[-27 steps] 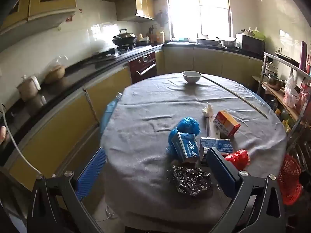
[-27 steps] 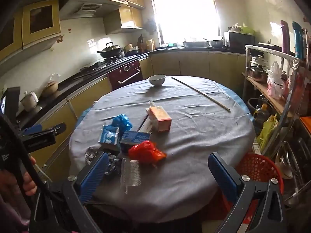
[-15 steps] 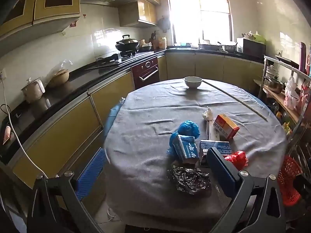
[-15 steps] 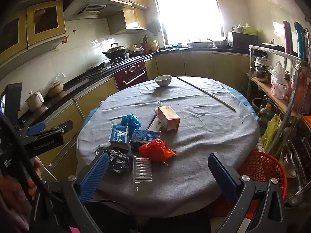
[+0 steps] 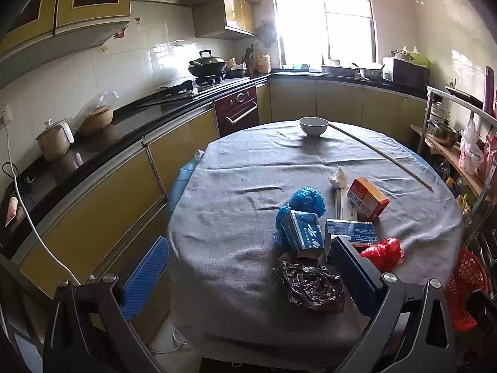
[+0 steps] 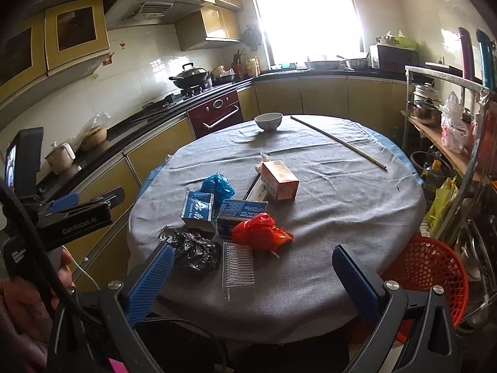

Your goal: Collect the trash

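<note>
Trash lies on a round grey-clothed table: crumpled foil, a red plastic bag, a blue bag, two blue cartons, an orange box, a clear ridged tray and a white wad. My left gripper is open, short of the table's near edge. My right gripper is open and empty above the near edge.
A red mesh basket stands on the floor right of the table. A white bowl and a long stick lie at the far side. Kitchen counters run along the left, a shelf rack on the right.
Both grippers have drawn back and risen a little, so the table and the trash look farther off. Both stay open and empty.
</note>
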A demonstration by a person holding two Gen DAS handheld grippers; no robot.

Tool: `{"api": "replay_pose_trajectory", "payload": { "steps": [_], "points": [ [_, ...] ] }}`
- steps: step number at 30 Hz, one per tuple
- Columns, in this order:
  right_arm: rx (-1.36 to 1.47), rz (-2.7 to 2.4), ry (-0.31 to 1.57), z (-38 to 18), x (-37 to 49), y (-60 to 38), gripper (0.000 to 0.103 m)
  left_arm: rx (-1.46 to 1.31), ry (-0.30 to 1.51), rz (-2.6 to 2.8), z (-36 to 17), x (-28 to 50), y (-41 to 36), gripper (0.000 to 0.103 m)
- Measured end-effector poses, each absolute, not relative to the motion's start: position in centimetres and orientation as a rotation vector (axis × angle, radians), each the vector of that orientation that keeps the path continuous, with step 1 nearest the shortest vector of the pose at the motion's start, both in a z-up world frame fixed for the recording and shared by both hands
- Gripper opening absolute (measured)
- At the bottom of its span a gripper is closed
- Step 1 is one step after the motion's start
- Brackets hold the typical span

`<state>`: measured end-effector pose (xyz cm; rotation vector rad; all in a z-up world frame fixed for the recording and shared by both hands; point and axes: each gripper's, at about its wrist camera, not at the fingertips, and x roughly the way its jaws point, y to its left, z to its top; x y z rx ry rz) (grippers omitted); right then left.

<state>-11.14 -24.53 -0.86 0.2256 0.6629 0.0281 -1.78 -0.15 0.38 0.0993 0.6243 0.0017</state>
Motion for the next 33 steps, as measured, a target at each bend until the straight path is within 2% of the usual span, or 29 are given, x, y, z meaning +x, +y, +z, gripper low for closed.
{"api": "replay_pose_trajectory", "payload": {
  "steps": [33],
  "points": [
    [0.248,0.013,0.67,-1.58,-10.98,-24.91,0.103,0.101,0.622,-0.004,0.28,-1.91,-0.24,0.103]
  ]
}}
